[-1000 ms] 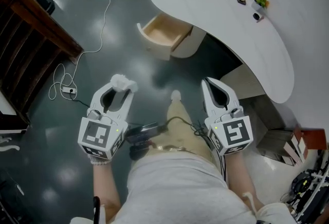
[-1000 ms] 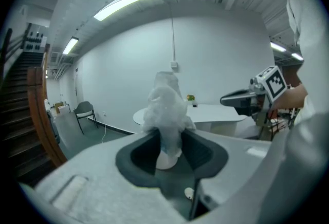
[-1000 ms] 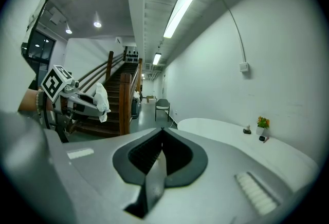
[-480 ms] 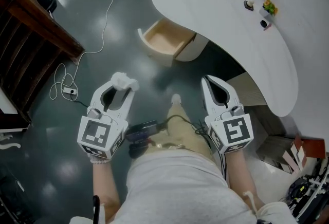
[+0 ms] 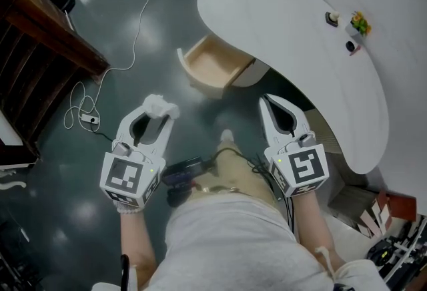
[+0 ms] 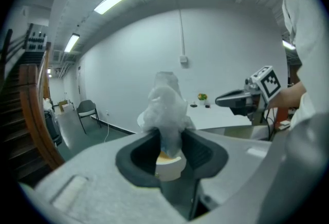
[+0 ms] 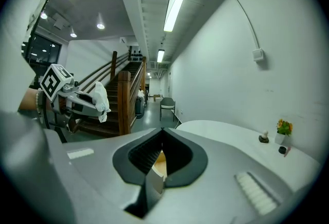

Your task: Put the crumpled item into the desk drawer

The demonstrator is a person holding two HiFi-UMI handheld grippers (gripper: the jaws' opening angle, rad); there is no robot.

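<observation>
In the head view my left gripper (image 5: 160, 109) is shut on a crumpled white item (image 5: 161, 107) that sticks out past its tips. In the left gripper view that crumpled item (image 6: 165, 110) rises between the jaws. My right gripper (image 5: 269, 100) is shut with nothing in it; its tips meet in the right gripper view (image 7: 162, 129). The desk drawer (image 5: 215, 67), light wood inside, stands pulled out from under the white curved desk (image 5: 293, 36), ahead of both grippers. Both grippers hang above the floor, short of the drawer.
A dark wooden staircase (image 5: 47, 36) runs along the left, with a white cable and power strip (image 5: 87, 117) on the floor beside it. Small objects and a little plant (image 5: 359, 21) sit at the desk's far end. Boxes and cables (image 5: 387, 216) lie at the right.
The view has shifted a little: the desk and drawer sit slightly further right and lower in frame. Both grippers keep their places and the left one still holds the crumpled item.
</observation>
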